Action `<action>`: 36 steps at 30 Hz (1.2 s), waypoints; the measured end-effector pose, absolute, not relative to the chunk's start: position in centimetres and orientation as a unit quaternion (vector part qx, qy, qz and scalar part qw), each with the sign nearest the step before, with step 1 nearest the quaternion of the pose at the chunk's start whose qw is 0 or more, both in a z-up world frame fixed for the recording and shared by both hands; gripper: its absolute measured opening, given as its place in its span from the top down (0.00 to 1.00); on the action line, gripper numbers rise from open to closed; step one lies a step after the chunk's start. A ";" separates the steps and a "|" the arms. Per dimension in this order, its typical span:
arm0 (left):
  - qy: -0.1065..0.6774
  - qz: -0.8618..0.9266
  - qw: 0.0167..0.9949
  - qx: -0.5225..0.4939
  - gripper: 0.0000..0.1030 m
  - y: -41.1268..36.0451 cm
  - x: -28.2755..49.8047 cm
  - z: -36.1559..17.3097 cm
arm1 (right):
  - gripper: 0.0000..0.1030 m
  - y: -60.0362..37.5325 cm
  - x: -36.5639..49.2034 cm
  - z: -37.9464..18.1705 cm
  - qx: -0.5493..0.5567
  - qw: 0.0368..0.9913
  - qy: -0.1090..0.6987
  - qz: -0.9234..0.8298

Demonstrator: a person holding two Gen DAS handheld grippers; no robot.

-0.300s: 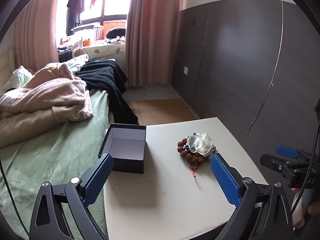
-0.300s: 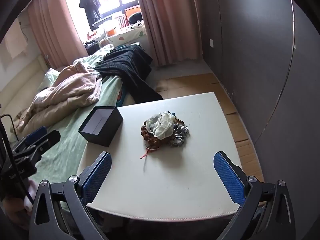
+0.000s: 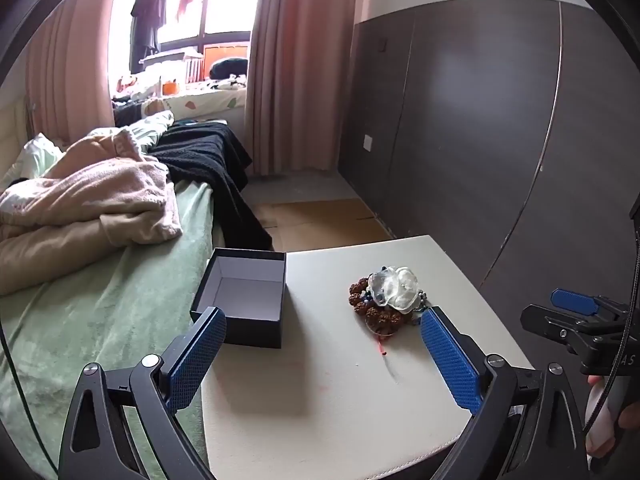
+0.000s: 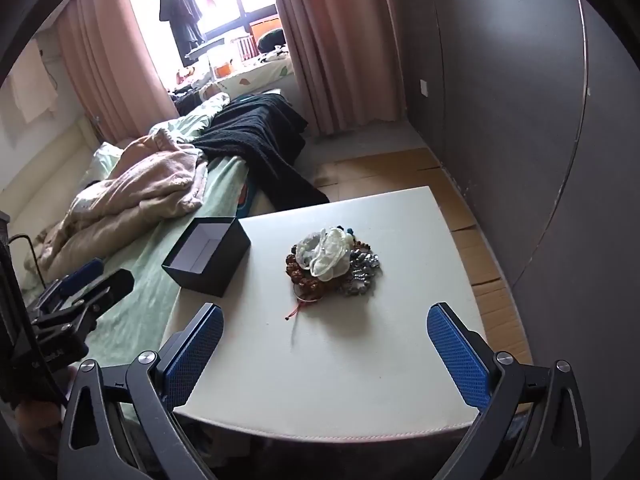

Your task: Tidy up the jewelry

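Both grippers, left (image 3: pixel 320 356) and right (image 4: pixel 324 352), are held wide apart; the light, tangle-prone jewelry pile (image 4: pixel 334 262) is best gripped by its beads.

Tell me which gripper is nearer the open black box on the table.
Left. The left gripper hangs open just short of the black box, one finger overlapping its near corner. The right gripper stands open further back, facing the jewelry pile beside the box.

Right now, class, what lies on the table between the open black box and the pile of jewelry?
Nothing: between the black box and the jewelry pile there is only bare white table, seen best in the right wrist view.
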State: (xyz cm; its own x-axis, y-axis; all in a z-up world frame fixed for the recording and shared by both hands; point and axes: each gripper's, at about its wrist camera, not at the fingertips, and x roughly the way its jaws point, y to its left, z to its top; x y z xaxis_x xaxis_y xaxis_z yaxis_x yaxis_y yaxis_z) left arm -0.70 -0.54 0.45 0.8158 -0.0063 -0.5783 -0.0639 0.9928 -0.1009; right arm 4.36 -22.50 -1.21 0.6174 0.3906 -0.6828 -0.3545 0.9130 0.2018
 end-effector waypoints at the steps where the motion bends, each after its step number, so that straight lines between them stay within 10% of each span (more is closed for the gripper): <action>1: 0.307 0.016 0.950 -0.059 0.05 -0.9 0.1 -0.2 | 0.00 -22.5 4.4 -1.2 0.020 0.900 0.384 0.205; 36: 0.303 0.019 0.950 -0.070 0.05 -0.5 -0.1 -0.2 | 0.01 -22.8 3.8 -0.7 0.012 0.908 0.368 0.199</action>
